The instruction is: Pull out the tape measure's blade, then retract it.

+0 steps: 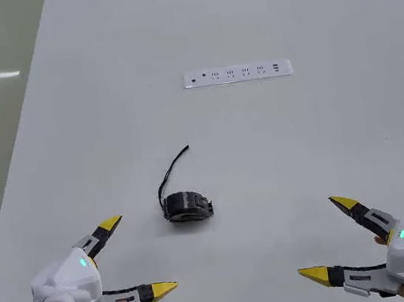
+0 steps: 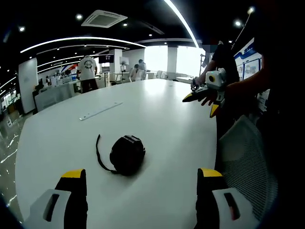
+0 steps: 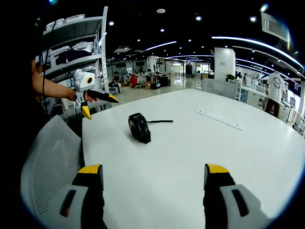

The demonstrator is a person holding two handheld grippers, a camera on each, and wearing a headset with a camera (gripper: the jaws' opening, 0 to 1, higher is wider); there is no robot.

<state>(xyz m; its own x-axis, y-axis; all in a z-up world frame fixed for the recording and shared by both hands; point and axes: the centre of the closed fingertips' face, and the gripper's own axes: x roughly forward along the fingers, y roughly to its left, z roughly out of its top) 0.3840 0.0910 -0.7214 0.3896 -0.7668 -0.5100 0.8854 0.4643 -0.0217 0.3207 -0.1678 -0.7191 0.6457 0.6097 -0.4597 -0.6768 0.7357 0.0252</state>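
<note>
— Nearest of all, the left gripper [image 1: 142,253] is hovering low over the white table [image 1: 298,146], its yellow-tipped jaws spread wide and holding nothing.

— And the right gripper [image 1: 319,236]?

— It is doing much the same on the other side, jaws gaping apart and gripping nothing (each tool is sitting in one of the person's hands).

— Where is the tape measure lying?

— The black tape measure [image 1: 187,205] is resting on the table between the two grippers and a little farther out, touching neither one. Its blade is not yet drawn out.

— Is anything trailing from it?

— Its thin black strap [image 1: 171,171] is curling across the tabletop away from the case, heading toward a white power strip [image 1: 237,73], which is lying flat well beyond it.
</note>
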